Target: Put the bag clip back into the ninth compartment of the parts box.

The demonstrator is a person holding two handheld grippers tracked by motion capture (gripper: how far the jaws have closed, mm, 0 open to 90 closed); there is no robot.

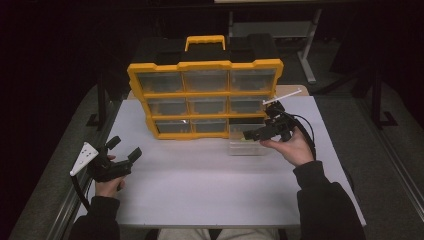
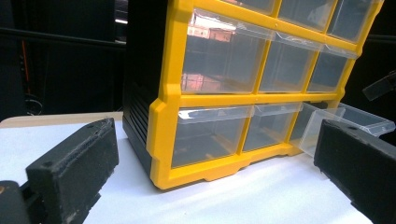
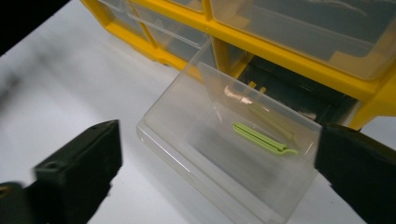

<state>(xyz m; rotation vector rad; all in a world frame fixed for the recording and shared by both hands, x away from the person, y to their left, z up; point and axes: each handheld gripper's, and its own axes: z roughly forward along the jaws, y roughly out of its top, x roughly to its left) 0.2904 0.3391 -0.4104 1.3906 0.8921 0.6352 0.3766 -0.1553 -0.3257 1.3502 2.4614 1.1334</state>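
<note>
On the white table point(image 1: 200, 185), the left gripper point(image 1: 122, 148) sits at about eight o'clock, held in the person's left hand point(image 1: 109, 186) with its grey three-cornered plate point(image 1: 83, 157) on the outer side. Its jaws stand released, well apart, with nothing between them; in the left gripper view they frame the lower left corner of the organiser from a distance.

At twelve o'clock stands the yellow-and-black drawer organiser point(image 1: 205, 97), upright, with a yellow carry handle point(image 1: 205, 41) on top and three rows of three clear drawers. No brand, label or writing can be read on it in any view; a reddish glint on the left-hand drawer in the left gripper view is too blurred to read.

At about two o'clock, the clear drawer point(image 1: 247, 145) from the bottom right slot is pulled out onto the table, just in front of the organiser's open bay. Inside it, in the right gripper view, a slim light-green clip-like piece point(image 3: 264, 139) lies on the floor of the clear drawer, towards its far wall; it bears no legible marking.

The right gripper point(image 1: 252, 134), held in the right hand point(image 1: 292, 149), hovers over that drawer. Its jaws are released and wide apart, holding nothing, one either side of the drawer in its own view
</note>
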